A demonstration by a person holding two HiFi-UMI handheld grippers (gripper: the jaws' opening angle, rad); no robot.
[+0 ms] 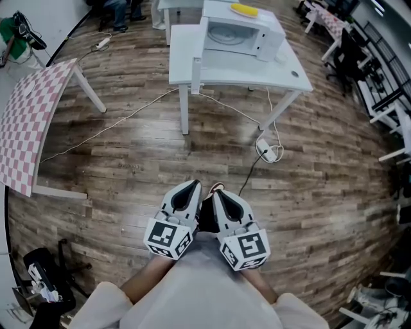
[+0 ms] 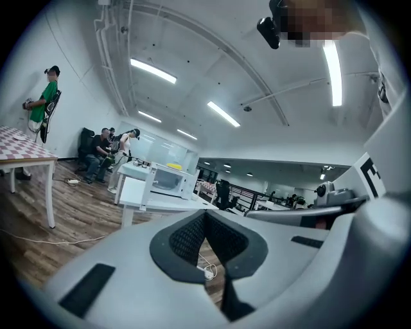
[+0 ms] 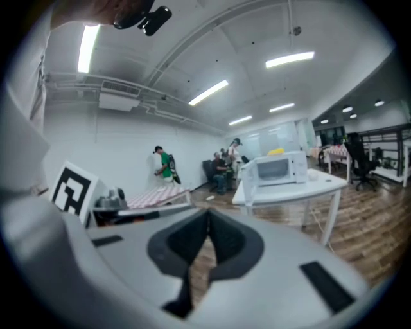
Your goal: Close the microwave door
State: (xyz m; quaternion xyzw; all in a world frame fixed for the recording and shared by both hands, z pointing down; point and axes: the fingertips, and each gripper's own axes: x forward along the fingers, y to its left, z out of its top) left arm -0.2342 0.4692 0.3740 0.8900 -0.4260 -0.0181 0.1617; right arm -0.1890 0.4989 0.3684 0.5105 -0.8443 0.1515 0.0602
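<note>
Stands well apart from the white table point(image 1: 237, 76), across open wood floor, with the task not yet begun. Holds the left gripper point(image 1: 192, 186) and the right gripper point(image 1: 216, 191) low against the body, just beside each other, tips pointing toward the table: likely a carrying pose for the walk up, not a reach. Shows each pair of jaws pressed together at the tips, pinching nothing, with only floor visible through the gap behind them. Suits the job, by the look of it: needs no grasp, only a blunt closed tip to push with. Finds the microwave point(image 1: 241, 32) toward the table's far edge, a yellow thing point(image 1: 244, 9) on its top. Finds the door point(image 3: 248, 175) swung open at the microwave's left side, jutting out toward the table's near edge. Probably calls for the left gripper, on the door's side, to sweep it rightward and back.
</note>
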